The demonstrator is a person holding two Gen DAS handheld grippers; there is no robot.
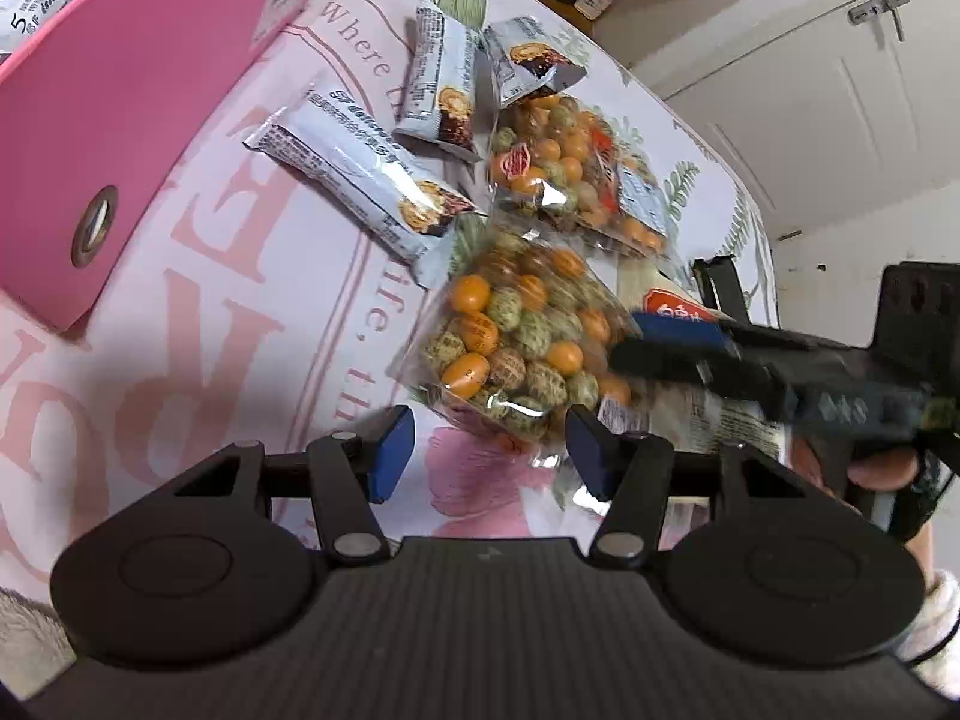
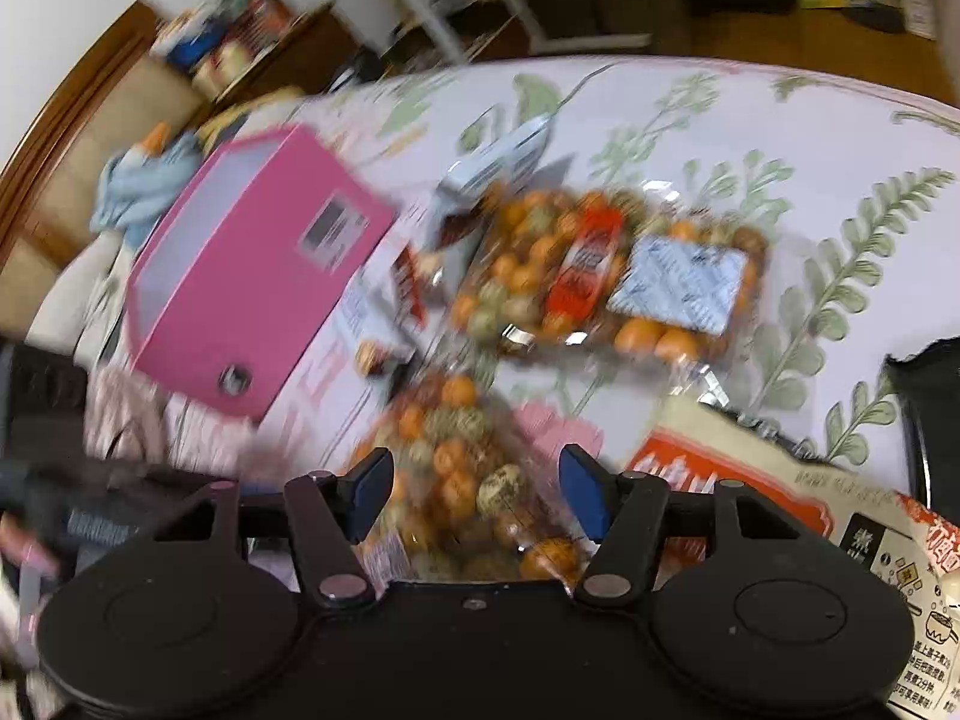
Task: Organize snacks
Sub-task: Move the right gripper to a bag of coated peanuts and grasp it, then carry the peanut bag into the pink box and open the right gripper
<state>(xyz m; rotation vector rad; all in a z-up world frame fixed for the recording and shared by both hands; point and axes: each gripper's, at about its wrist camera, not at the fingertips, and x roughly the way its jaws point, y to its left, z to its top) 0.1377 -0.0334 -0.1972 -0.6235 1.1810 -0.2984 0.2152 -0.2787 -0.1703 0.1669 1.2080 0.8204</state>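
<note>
A clear bag of orange and green coated nuts [image 1: 516, 348] lies on the flowered tablecloth just ahead of my open, empty left gripper [image 1: 489, 450]. My right gripper [image 2: 474, 498] is open with this near nut bag [image 2: 474, 480] between its blue pads, not clamped; in the left wrist view its fingers [image 1: 678, 336] reach the bag's right edge. A second nut bag [image 1: 570, 168] [image 2: 606, 270] lies farther back. Three silver-blue snack bars [image 1: 366, 180] lie left of the bags. A pink box [image 1: 126, 108] [image 2: 252, 276] stands at the left.
An orange-and-white noodle packet [image 2: 750, 480] [image 1: 678, 306] lies right of the near nut bag. White cabinet doors [image 1: 840, 90] stand beyond the table's edge. Clutter and shelves lie behind the table in the blurred right wrist view.
</note>
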